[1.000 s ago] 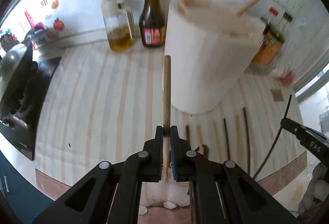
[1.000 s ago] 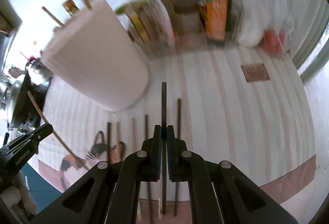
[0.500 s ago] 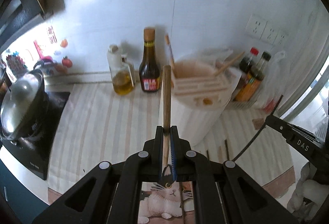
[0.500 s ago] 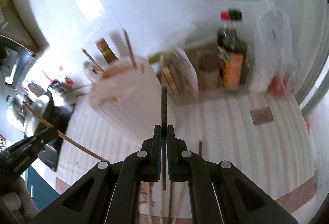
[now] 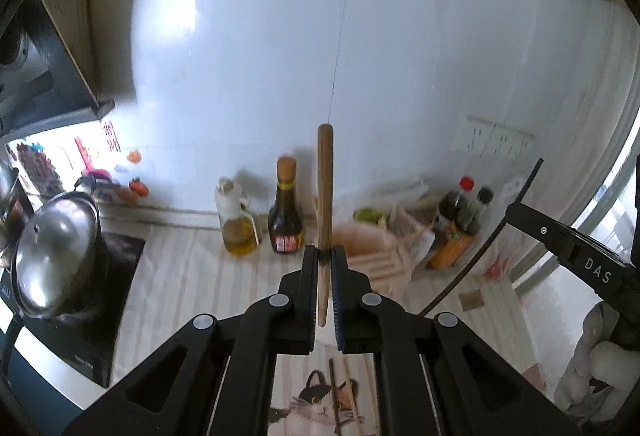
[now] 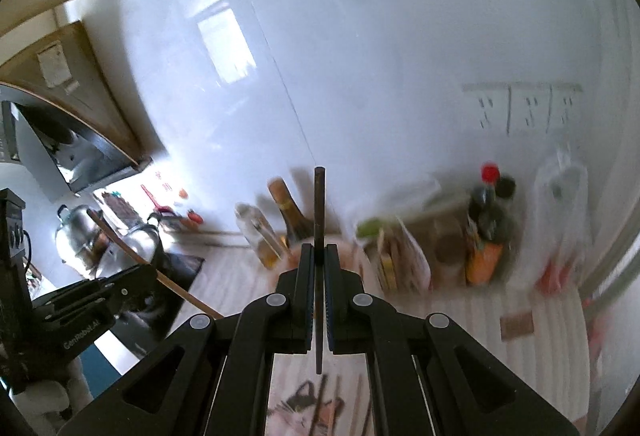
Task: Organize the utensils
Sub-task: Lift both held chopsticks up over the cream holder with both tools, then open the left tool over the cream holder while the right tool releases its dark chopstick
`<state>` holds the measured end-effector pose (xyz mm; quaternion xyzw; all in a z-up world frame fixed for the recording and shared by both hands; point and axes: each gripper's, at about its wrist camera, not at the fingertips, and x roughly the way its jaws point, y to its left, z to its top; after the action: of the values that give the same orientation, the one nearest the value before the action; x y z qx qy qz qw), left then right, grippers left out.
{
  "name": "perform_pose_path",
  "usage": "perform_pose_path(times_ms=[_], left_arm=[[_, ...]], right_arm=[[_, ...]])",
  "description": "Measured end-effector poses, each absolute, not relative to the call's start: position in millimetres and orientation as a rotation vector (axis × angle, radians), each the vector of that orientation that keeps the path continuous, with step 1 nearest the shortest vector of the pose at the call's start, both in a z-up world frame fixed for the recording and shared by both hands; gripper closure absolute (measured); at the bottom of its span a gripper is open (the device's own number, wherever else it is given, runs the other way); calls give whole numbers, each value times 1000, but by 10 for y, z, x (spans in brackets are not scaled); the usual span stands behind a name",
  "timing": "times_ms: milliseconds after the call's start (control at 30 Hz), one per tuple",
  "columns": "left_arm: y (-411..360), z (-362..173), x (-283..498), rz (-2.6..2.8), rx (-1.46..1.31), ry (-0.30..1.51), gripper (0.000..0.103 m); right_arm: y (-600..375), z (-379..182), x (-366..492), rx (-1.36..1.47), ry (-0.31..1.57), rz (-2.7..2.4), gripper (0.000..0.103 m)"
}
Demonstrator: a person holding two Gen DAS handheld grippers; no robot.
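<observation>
Looking along the left gripper (image 5: 325, 256), its two fingers are pinched on a light wooden chopstick (image 5: 325, 195) that stands upright between the blue pads, its rounded top rising against the white wall and its lower end hanging just below the fingertips. Past it, on the striped counter mat (image 5: 192, 276), stand an oil cruet (image 5: 236, 224) and a dark sauce bottle (image 5: 285, 213) side by side, with a pale utensil holder (image 5: 376, 256) just to their right (blurred, so its compartments cannot be made out). A steel pot (image 5: 56, 256) sits on the black stove at the far left, and more chopsticks (image 5: 344, 396) lie on the cat-print part of the mat below the fingers. At the right edge the right gripper (image 5: 520, 207) shows from the side, a dark chopstick (image 5: 480, 256) slanting through its tip. From the right wrist view, the right gripper (image 6: 319, 260) is closed on that dark chopstick (image 6: 319, 220), held vertical, its top against the wall and its bottom end below the fingers above the mat. The utensil holder seems to lie directly behind the fingertips, but motion blur leaves this unsure. A red-capped bottle (image 6: 486, 211) stands to the right near a plastic bag (image 6: 560, 195). At lower left the left gripper (image 6: 148, 270) appears with the light chopstick (image 6: 160, 276) crossing it at a slant.
</observation>
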<state>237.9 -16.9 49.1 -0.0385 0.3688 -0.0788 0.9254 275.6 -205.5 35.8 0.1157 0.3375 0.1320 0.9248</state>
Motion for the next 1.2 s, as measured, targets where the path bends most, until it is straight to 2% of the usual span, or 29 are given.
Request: perform_pose_path(times_ms=[200,367,833,1200], left_arm=[[-178,813,2607,-175,-77,713,99],[-263,849,2894,-176,-72,717,99],[-551,544,3673,-168,-72,806,99],[-635,247,4019,-180,-86,884,99]], right_arm=[[-1907,718,2998,191,631,278,99],[-1832,854,3291,161,608,252,99],[-1974,511,4143,179,690,181,99],[-1946,219,4322,163,738,183,98]])
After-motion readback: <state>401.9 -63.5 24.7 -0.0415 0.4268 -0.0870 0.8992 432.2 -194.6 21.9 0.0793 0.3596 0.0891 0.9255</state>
